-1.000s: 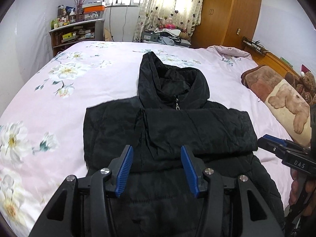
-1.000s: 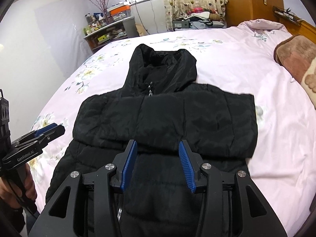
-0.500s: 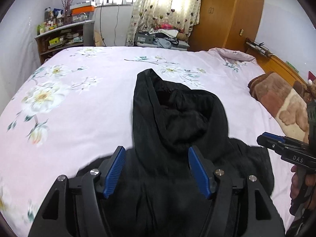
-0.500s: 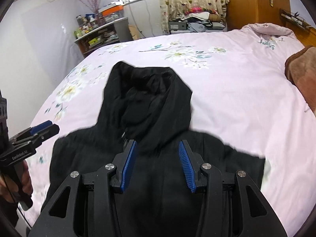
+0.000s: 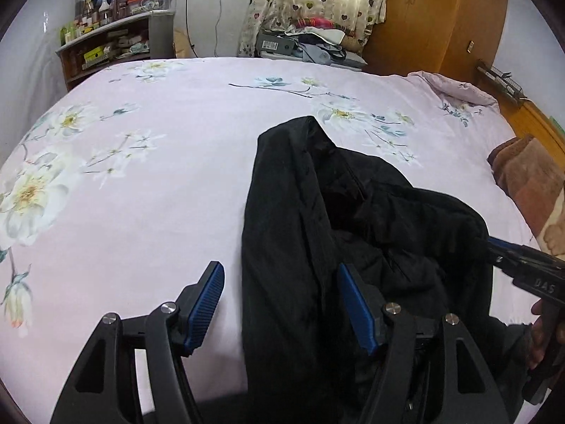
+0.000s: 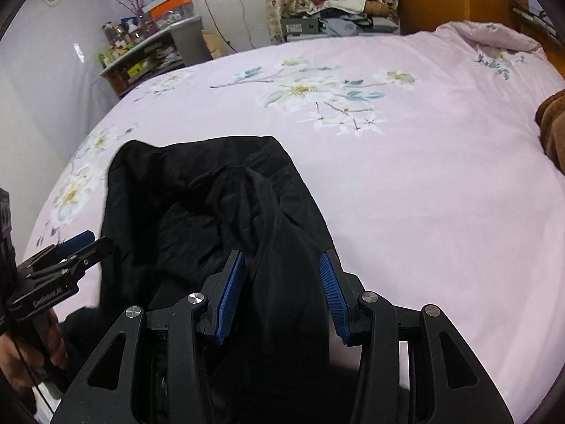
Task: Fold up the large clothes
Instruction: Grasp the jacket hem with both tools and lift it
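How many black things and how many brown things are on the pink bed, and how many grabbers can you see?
Black: 1, the black jacket.
Brown: 1, the brown blanket at the bed's right edge.
Grabbers: 2, the left gripper and the right gripper.
Total: 4.

Black jacket (image 6: 197, 212) on floral bedsheet (image 6: 423, 194), right claw (image 6: 280, 295) parted

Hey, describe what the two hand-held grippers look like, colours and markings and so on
Both are black frames with silver bolts and ribbed blue pads. The left hand-held gripper carries white lettering, too blurred to read, on its side; the right hand-held gripper shows white "DAS" lettering. A thin black cable hangs beside the left one's handle.
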### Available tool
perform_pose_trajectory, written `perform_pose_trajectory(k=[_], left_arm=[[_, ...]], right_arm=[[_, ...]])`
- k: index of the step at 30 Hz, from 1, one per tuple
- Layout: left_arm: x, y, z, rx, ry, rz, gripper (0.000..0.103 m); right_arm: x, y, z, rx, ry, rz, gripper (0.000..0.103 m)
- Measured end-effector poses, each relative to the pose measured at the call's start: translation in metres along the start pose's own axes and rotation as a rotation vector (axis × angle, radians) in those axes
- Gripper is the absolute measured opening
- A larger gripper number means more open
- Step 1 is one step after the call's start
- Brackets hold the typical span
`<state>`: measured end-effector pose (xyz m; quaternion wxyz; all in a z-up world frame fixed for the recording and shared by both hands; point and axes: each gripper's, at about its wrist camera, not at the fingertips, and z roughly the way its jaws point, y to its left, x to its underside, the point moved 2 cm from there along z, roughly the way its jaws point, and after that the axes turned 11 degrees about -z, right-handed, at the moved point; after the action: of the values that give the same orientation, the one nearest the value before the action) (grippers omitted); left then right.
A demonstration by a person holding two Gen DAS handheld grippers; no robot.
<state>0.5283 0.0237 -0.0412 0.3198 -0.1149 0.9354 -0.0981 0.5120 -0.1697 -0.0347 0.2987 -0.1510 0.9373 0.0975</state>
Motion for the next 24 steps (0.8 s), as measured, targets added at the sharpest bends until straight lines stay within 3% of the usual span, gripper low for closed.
perform_pose_trajectory(k=[1,2,3,4,8,15,24], left_arm=[[-0.002,-0.001,0.005,0.011,0.011,-0.005,0.039],[-0.002,-0.001,0.009,0.019,0.032,-0.008,0.024],[0.0,-0.001,0.012,0.022,0.05,-0.009,0.009],[0.002,-0.002,0.009,0.029,0.046,-0.001,0.006],[0.008,0.001,-0.022,0.07,-0.04,0.02,0.003],[0.034,0.024,-0.12,0.179,-0.16,-0.034,0.003],[0.109,0.05,-0.194,0.214,-0.157,-0.074,0.004]], right_arm=[[-0.001,-0.002,0.005,0.012,0.015,0.002,0.045],[-0.002,-0.004,0.011,0.017,0.032,0.004,0.045],[-0.001,-0.004,0.014,0.006,0.037,0.01,0.026],[-0.001,-0.004,0.013,0.004,0.038,0.007,0.011],[0.005,0.007,-0.018,0.001,-0.037,-0.024,0.008],[0.041,0.026,-0.117,-0.026,-0.191,-0.033,0.008],[0.137,0.036,-0.186,-0.074,-0.203,0.012,0.008]])
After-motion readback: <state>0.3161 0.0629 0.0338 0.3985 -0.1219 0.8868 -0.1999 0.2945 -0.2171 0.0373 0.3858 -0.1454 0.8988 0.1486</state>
